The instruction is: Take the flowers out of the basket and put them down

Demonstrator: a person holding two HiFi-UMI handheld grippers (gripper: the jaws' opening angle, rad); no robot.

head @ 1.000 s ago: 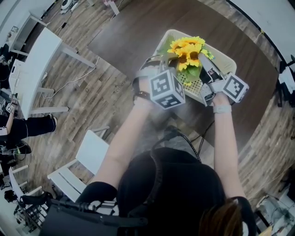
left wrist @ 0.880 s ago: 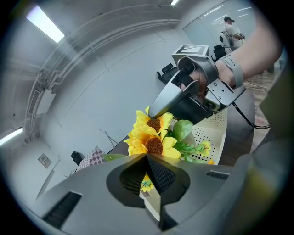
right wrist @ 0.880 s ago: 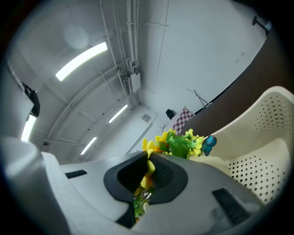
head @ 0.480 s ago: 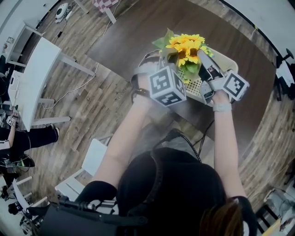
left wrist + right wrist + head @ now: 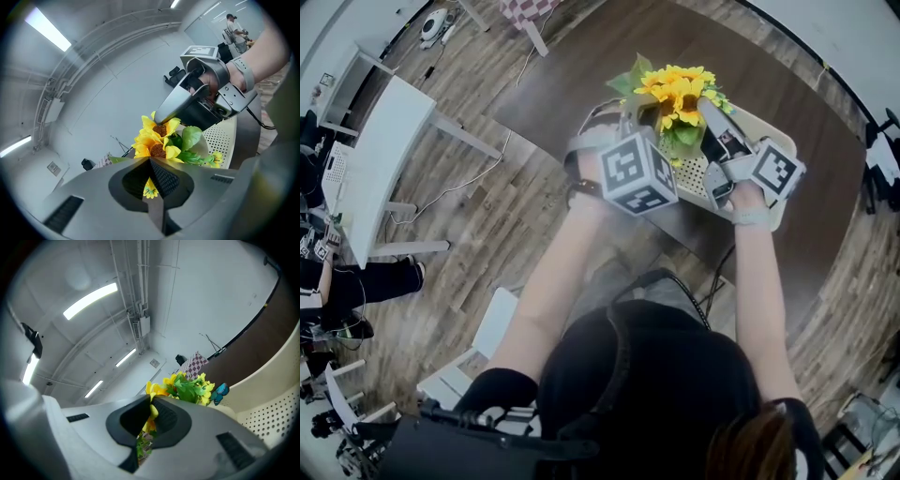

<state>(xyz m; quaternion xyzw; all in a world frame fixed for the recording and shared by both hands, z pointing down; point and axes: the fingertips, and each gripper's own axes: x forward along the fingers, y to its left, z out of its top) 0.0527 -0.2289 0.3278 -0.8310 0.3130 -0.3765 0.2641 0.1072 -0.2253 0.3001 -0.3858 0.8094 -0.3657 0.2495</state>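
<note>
1. The flowers (image 5: 677, 89) are held up over the left end of the basket (image 5: 692, 180).
2. The basket is set on the brown worktop (image 5: 581, 66), near the edge closest to the person.
3. The left gripper (image 5: 150, 161) is squeezed tight on the flowers, and a small yellow flower is seen between its jaws.
4. The right gripper (image 5: 151, 404) is clamped on the flowers too, with yellow petals and a green stem pinched between its jaws.
5. One gripper is held at each side of the flowers.
</note>
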